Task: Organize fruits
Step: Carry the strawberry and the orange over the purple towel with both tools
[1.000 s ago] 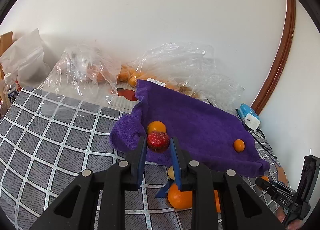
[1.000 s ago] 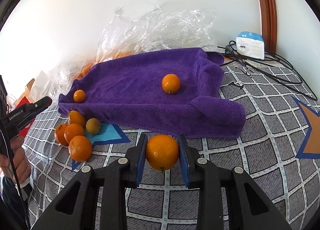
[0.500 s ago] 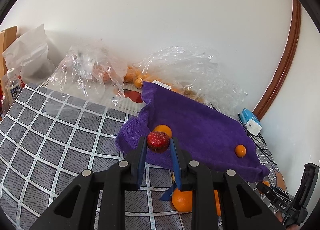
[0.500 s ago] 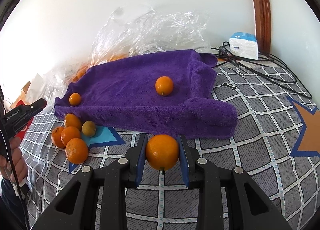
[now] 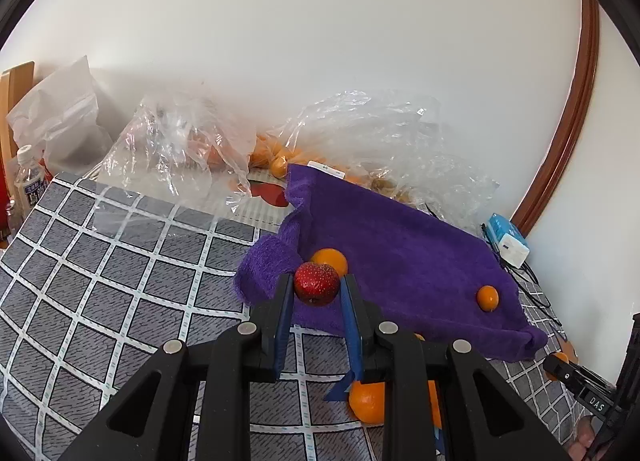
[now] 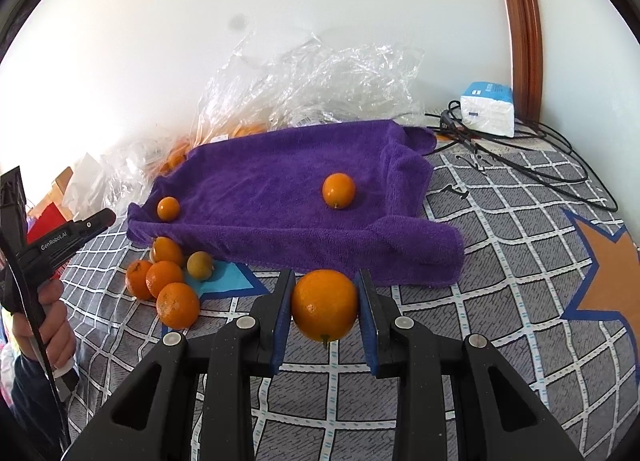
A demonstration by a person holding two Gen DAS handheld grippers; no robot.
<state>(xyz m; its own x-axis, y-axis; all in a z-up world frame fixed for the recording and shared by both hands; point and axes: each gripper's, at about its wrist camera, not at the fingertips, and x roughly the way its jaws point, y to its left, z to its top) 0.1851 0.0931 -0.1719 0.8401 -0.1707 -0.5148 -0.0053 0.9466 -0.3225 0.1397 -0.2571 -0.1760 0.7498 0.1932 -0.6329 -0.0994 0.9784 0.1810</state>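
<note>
My left gripper (image 5: 316, 291) is shut on a red strawberry-like fruit (image 5: 317, 284), held above the near left corner of the purple towel (image 5: 400, 261). Two oranges lie on the towel: one just behind the red fruit (image 5: 329, 259), a small one to the right (image 5: 487, 297). My right gripper (image 6: 325, 307) is shut on an orange (image 6: 324, 305), held above the table in front of the purple towel (image 6: 280, 197). Both towel oranges show in the right wrist view, one in the middle (image 6: 338, 190), one at the left (image 6: 168, 208). A pile of oranges (image 6: 168, 285) lies off the towel's left front edge.
Clear plastic bags (image 5: 180, 149) holding more oranges lie along the back wall. A white and blue box (image 6: 487, 108) with black cables (image 6: 560, 165) sits at the back right. A water bottle (image 5: 28, 177) stands at far left. The table has a grey grid cloth (image 5: 100, 281).
The left gripper has risen and drawn back with the red fruit, so the towel looks farther away. The right gripper has shifted slightly, still holding its orange.
</note>
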